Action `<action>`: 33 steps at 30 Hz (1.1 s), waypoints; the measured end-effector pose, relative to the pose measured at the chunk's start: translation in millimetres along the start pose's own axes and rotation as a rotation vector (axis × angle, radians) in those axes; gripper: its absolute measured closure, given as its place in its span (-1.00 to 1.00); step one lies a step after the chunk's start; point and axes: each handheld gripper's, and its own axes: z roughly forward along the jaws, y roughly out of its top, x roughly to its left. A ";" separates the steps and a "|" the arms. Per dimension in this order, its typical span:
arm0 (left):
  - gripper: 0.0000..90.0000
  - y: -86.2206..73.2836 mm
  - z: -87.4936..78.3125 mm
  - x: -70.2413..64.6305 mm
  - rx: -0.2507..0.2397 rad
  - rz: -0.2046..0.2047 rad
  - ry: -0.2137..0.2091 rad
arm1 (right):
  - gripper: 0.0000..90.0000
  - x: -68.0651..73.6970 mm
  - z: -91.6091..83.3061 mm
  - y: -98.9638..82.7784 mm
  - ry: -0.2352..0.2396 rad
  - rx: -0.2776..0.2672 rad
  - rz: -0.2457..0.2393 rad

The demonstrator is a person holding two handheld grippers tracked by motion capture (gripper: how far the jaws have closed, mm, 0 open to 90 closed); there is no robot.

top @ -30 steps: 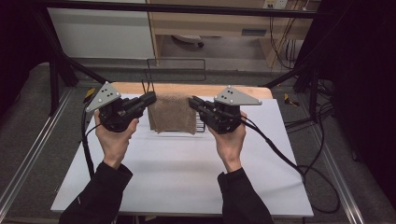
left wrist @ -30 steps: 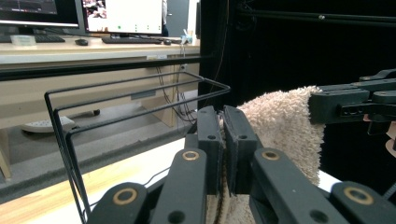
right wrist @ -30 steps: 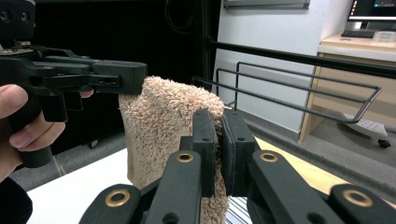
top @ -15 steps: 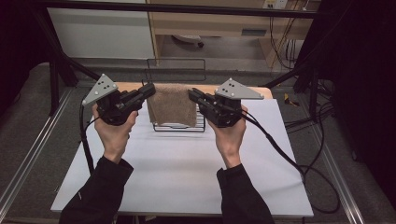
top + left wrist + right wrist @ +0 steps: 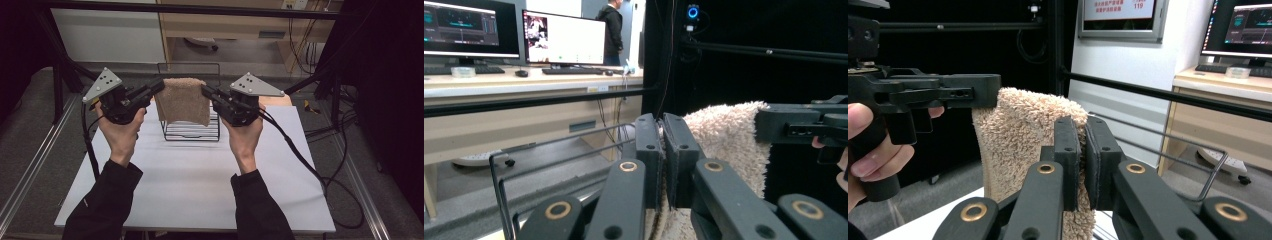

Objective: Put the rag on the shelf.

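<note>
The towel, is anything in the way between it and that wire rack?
Nothing visible is. The towel hangs just above the wire rack, pinched at its top corners by the left gripper and the right gripper, with open air beneath it.

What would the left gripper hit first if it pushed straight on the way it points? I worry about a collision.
Most likely the right gripper: the left gripper points across the towel they both clamp, straight at it. Depth is hard to judge.
</note>
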 end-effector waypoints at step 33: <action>0.91 41.5 30.4 21.0 -0.037 0.011 0.036 | 0.90 -24.9 29.3 37.2 -0.041 -0.060 0.009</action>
